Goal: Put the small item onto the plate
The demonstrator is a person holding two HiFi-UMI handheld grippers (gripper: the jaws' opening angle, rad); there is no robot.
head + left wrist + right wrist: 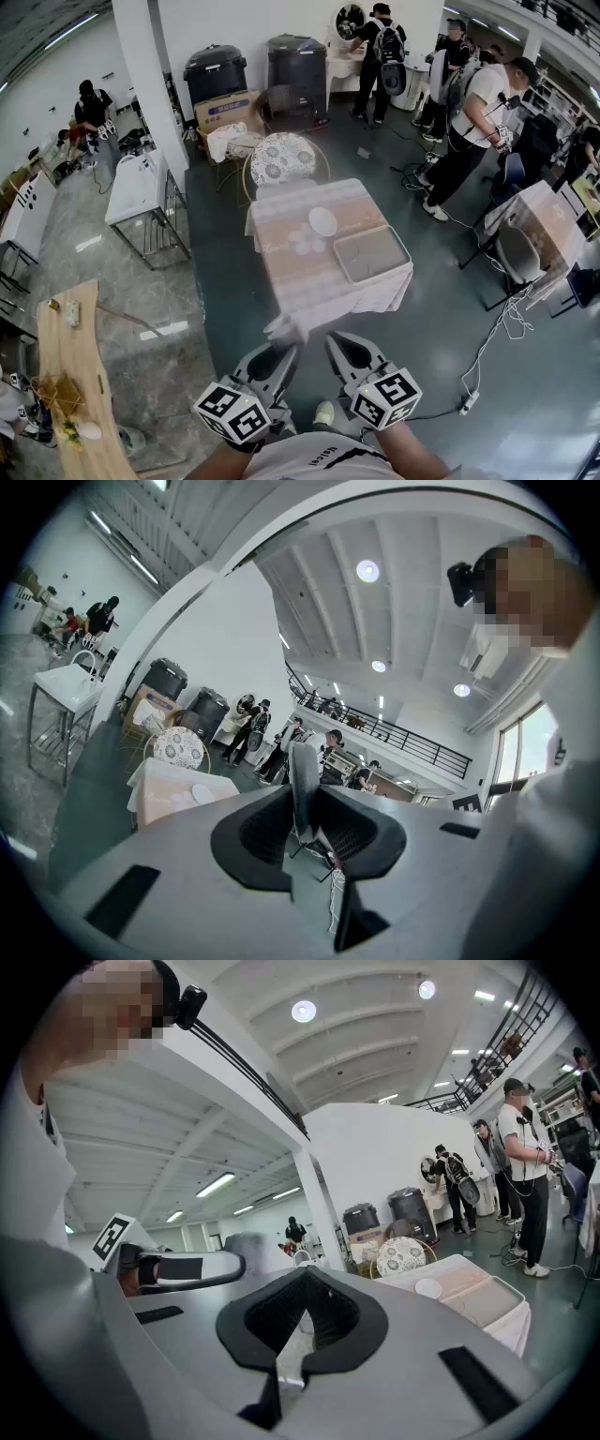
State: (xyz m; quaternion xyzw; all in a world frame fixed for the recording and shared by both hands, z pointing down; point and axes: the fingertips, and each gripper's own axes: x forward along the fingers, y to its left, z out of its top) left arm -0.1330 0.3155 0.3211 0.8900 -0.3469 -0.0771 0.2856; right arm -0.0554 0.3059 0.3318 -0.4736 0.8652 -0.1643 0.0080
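Note:
A white plate lies on the cloth-covered table, beside a grey tray. Both grippers hover low in the head view, short of the table's near edge. My left gripper is shut on a small pale flat item, which stands upright between the pads in the left gripper view. My right gripper sits beside it, its jaws shut with nothing in them. The plate is also far off in both gripper views.
A patterned round chair stands behind the table, with black bins and boxes beyond. Several people stand at the back right. A white sink stand and a wooden bench are on the left. Another covered table and floor cables are on the right.

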